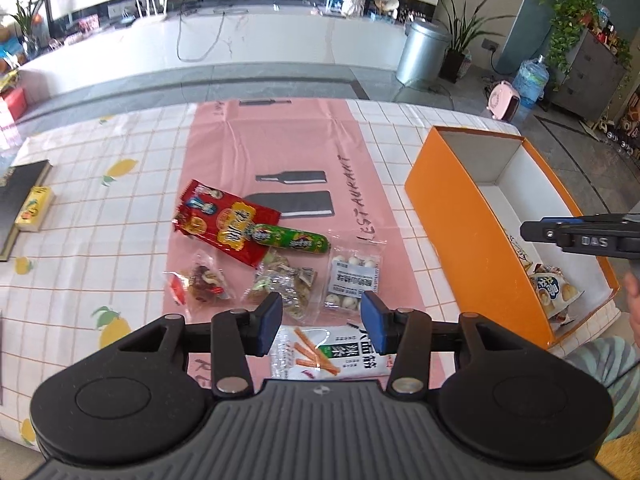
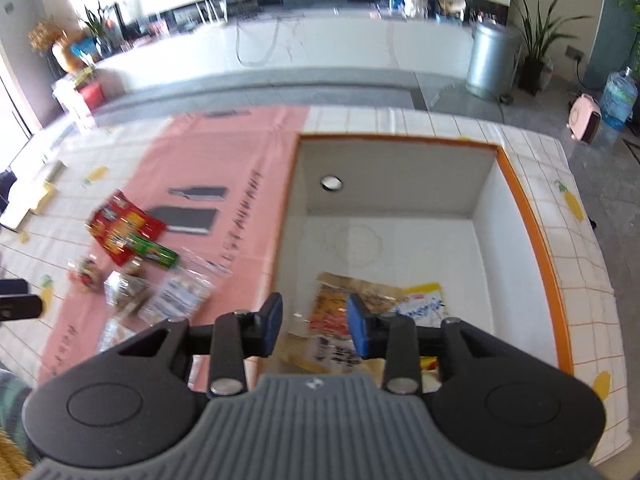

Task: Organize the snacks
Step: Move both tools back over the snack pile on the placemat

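Note:
Several snack packets lie on the pink mat [image 1: 280, 140]: a red packet [image 1: 224, 220], a green sausage stick [image 1: 294, 240], a clear bag of white balls [image 1: 352, 276], a clear nut bag [image 1: 280, 284], a small red-and-brown bag [image 1: 200, 284] and a white strip-snack packet [image 1: 320, 354]. My left gripper [image 1: 322, 322] hangs open above the white strip-snack packet, holding nothing. My right gripper [image 2: 314, 326] is open and empty over the orange box [image 2: 536, 236], above a yellow-orange packet [image 2: 344, 312] and a white-blue packet [image 2: 424, 304] on its white floor. The same pile [image 2: 136, 248] shows left of the box.
A black book [image 1: 20, 200] with a small yellow box [image 1: 35, 208] on it lies at the table's left edge. The right gripper's body [image 1: 580, 234] reaches over the orange box [image 1: 460, 232]. A striped sleeve [image 1: 608, 364] is at lower right. Beyond the table are a counter and a metal bin [image 1: 424, 52].

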### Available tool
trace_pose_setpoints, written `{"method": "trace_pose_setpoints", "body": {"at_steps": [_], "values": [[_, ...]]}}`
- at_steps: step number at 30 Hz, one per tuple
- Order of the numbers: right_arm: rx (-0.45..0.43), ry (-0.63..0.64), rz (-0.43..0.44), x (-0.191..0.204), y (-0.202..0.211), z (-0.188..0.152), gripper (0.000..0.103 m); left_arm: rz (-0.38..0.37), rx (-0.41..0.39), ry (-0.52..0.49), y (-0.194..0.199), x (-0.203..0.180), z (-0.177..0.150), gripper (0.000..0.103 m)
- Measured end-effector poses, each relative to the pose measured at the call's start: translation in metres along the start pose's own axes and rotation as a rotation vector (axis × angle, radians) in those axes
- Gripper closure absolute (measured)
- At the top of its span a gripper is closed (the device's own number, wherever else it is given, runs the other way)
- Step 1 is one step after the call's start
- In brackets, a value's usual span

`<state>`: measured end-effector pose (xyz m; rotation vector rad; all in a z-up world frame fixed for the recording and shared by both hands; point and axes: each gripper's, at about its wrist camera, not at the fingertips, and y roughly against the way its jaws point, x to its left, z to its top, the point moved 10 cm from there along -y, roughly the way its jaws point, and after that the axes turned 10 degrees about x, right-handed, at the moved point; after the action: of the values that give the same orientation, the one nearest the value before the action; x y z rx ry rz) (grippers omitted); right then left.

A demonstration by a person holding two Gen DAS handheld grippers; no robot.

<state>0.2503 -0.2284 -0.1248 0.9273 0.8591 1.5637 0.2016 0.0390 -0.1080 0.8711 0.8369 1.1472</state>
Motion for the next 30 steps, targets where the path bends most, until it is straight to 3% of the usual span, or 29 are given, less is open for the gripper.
{"method": "trace_pose_setpoints", "body": {"at_steps": [6, 12, 19, 24, 30], "values": [[-0.171, 0.028, 0.043, 0.050, 0.034, -0.016, 0.060, 0.032, -0.056, 0.002, 0.013, 0.006, -0.020, 0.049], [-0.234, 0.028, 0.121, 0.100, 0.034, -0.045, 0.054, 0.020, -0.074, 0.030, 0.012, 0.013, -0.043, 0.049], [-0.140, 0.032, 0.084, 0.125, -0.006, -0.070, 0.052, 0.015, -0.066, 0.074, 0.006, 0.034, -0.044, 0.049], [-0.089, -0.023, 0.090, 0.125, -0.030, -0.060, 0.044, -0.010, -0.061, 0.062, -0.006, 0.037, -0.028, 0.049], [-0.059, -0.061, 0.089, 0.126, -0.056, -0.045, 0.041, -0.035, -0.012, 0.032, -0.038, 0.038, -0.007, 0.045]]}}
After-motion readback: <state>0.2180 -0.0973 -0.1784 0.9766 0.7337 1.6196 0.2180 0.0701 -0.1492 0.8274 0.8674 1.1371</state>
